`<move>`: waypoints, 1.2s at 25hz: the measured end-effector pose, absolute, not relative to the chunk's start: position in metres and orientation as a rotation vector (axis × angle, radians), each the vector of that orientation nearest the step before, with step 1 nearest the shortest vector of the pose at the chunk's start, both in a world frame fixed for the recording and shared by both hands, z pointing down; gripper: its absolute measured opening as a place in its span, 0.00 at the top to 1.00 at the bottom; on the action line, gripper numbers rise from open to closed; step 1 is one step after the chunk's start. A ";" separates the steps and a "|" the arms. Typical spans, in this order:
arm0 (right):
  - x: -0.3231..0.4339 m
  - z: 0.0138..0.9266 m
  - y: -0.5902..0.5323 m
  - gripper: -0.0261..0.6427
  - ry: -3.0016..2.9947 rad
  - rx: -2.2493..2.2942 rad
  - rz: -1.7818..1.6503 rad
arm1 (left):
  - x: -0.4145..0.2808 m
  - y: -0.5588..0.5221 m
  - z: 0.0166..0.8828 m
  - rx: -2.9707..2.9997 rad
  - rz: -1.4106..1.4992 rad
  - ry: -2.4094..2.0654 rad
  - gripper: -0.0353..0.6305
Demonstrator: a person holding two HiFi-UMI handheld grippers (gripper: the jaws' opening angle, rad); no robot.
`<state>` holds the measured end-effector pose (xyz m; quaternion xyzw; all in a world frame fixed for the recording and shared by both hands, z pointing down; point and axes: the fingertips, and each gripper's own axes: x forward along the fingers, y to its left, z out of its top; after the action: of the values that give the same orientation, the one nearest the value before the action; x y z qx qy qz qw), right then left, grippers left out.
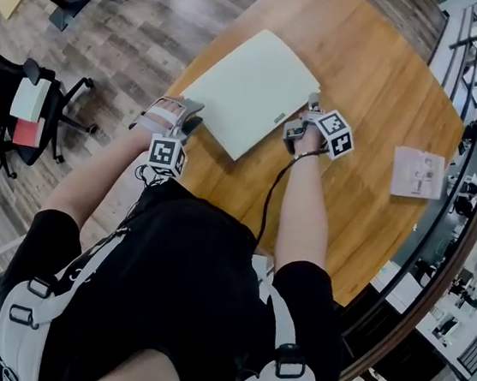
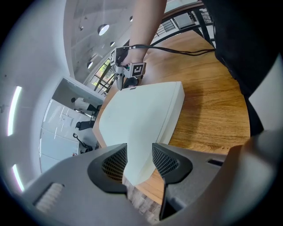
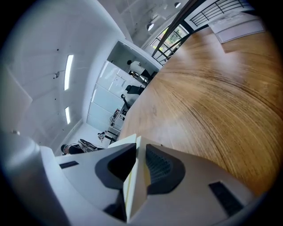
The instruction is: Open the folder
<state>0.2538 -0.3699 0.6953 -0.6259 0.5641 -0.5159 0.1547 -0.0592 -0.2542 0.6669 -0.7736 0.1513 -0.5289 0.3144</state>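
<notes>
While closed and flat, the folder lies on the table, upper centre of the head view. Left gripper, at the folder's lower-left edge: jaws moderately apart, one folder corner seen between them, neither pad evidently pressing on it. Right gripper, at the folder's right corner: jaws narrow, pinching the folder's edge between the pads. A printed sheet lies well apart from the folder, at the frame's right.
</notes>
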 end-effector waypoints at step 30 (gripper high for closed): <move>0.249 0.695 -0.370 0.85 1.654 -1.799 -1.477 | -0.073 -0.255 0.681 -2.170 -1.549 0.376 0.89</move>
<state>0.2485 -0.3704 0.6952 -0.6236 0.5732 -0.5121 0.1426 -0.0734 -0.2548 0.6810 -0.7858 0.1360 -0.5608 0.2226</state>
